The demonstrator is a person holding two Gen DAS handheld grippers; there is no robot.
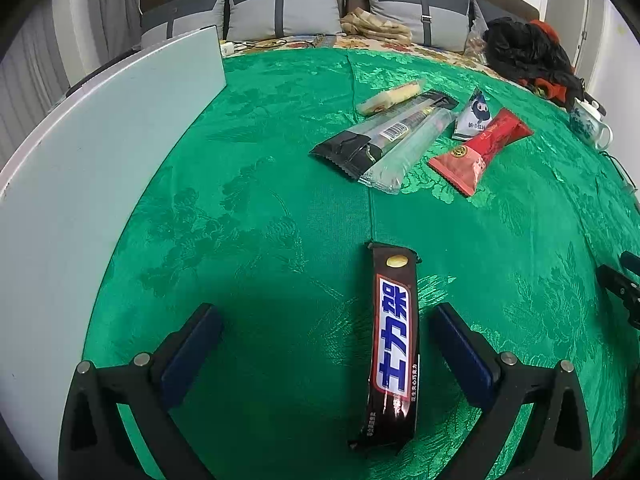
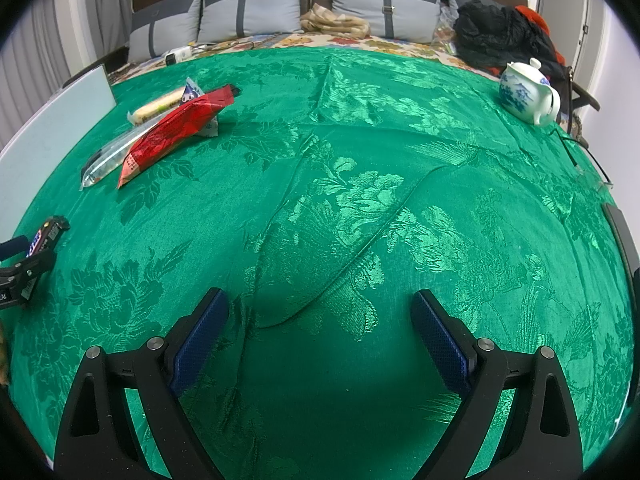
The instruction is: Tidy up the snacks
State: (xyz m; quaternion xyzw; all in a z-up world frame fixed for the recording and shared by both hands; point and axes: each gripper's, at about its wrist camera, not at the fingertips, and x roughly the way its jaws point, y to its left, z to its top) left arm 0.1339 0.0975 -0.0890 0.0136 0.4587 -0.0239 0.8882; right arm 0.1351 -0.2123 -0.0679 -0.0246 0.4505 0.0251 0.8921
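**A:** Left wrist view first: the left gripper point(image 1: 324, 344) stands with its jaws spread wide, and the Snickers bar point(image 1: 394, 344) lies lengthwise between them on the green tablecloth point(image 1: 256, 216), nearer the right-hand pad. Neither pad presses on it.

**B:** And the other one?

**A:** The right gripper point(image 2: 320, 332) is spread just as wide over bare cloth at the bottom centre of its own frame. Nothing sits between its blue pads point(image 2: 440, 344).

**B:** Where are the rest of the snacks?

**A:** Bunched at upper centre of the left view, well apart from the bar: a black wrapper point(image 1: 380, 132) under a clear sleeve point(image 1: 404, 152), a pale biscuit pack point(image 1: 390, 98) behind them, a small white pouch point(image 1: 474, 114), and a red packet point(image 1: 482, 144) touching the pouch. A white board point(image 1: 100, 152) fills the left edge.

**B:** What could go wrong from here?

**A:** I judge the bar sits off-centre, so a careless closing could push it sideways or pinch only its edge. The cloth is creased and glossy; a low pad could snag a fold and drag everything. In the right view, a porcelain teapot point(image 2: 528, 94) stands at upper right, near the table edge, vulnerable to any tug.
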